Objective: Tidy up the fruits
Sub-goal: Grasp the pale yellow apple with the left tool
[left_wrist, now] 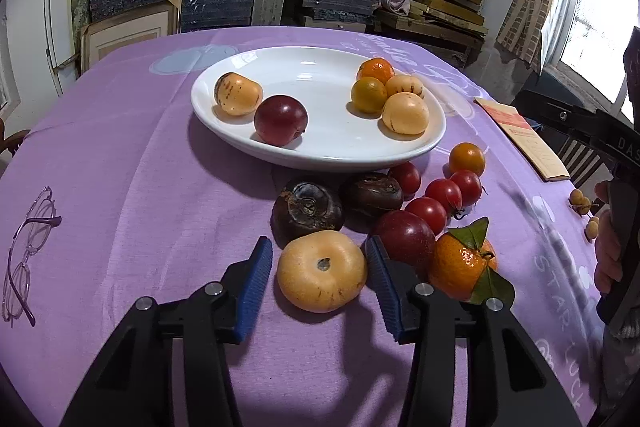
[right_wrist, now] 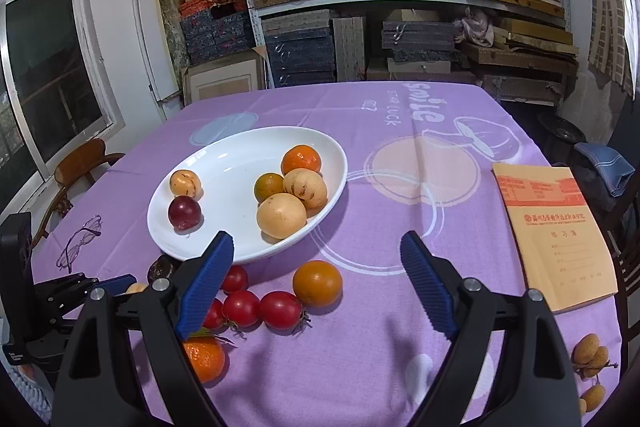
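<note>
A white plate (left_wrist: 320, 153) (right_wrist: 168, 239) holds several fruits: pale yellow melons, small oranges and a red plum (left_wrist: 281, 120) (right_wrist: 184, 212). On the purple cloth in front of it lie a pale yellow fruit (left_wrist: 322, 270), two dark brown fruits (left_wrist: 307, 211), a red plum (left_wrist: 404, 235), a leafy mandarin (left_wrist: 462, 265) (right_wrist: 203, 357), several cherry tomatoes (left_wrist: 442, 193) (right_wrist: 260, 307) and an orange (left_wrist: 466, 159) (right_wrist: 317, 283). My left gripper (left_wrist: 319, 273) is open, its jaws on either side of the pale yellow fruit, not touching. My right gripper (right_wrist: 316, 283) is open and empty above the cloth, over the orange.
Glasses (left_wrist: 28, 251) (right_wrist: 78, 241) lie at the table's left. An orange notebook (right_wrist: 556, 235) (left_wrist: 524, 137) lies at the right. Small brown longans (right_wrist: 590, 355) (left_wrist: 582, 203) sit near the right front edge. Shelves of boxes stand behind the table.
</note>
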`<state>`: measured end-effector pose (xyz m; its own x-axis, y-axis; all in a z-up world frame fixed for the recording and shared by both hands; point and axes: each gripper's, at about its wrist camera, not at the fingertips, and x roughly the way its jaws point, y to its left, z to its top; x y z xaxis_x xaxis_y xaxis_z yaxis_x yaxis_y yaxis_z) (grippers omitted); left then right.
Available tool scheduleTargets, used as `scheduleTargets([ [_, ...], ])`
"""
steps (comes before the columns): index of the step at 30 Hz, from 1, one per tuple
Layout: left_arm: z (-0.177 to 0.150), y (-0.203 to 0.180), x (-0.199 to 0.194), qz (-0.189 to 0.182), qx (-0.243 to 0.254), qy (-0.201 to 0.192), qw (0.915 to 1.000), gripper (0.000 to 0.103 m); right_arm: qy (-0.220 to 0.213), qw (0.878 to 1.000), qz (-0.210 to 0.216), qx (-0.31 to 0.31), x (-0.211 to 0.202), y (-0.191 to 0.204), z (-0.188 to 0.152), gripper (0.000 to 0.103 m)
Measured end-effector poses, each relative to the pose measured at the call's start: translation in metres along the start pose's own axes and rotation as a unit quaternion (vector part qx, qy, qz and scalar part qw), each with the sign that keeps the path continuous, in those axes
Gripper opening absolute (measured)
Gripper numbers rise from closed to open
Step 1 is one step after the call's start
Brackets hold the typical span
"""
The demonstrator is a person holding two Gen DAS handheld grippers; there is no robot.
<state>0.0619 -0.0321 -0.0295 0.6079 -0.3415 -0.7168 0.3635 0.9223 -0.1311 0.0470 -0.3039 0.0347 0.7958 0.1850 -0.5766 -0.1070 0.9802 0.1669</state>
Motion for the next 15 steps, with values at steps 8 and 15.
scheduleTargets([
  [8,-0.003,-0.002,0.008,-0.014,0.002,0.019,0.9997,0.045,-0.001,1.0,0.003,0.001,-0.002,0.0,0.001,0.084],
  [15,-0.002,-0.004,0.008,-0.005,0.007,0.017,0.9998,0.045,0.0,1.0,0.003,0.0,-0.001,-0.001,0.001,0.084],
])
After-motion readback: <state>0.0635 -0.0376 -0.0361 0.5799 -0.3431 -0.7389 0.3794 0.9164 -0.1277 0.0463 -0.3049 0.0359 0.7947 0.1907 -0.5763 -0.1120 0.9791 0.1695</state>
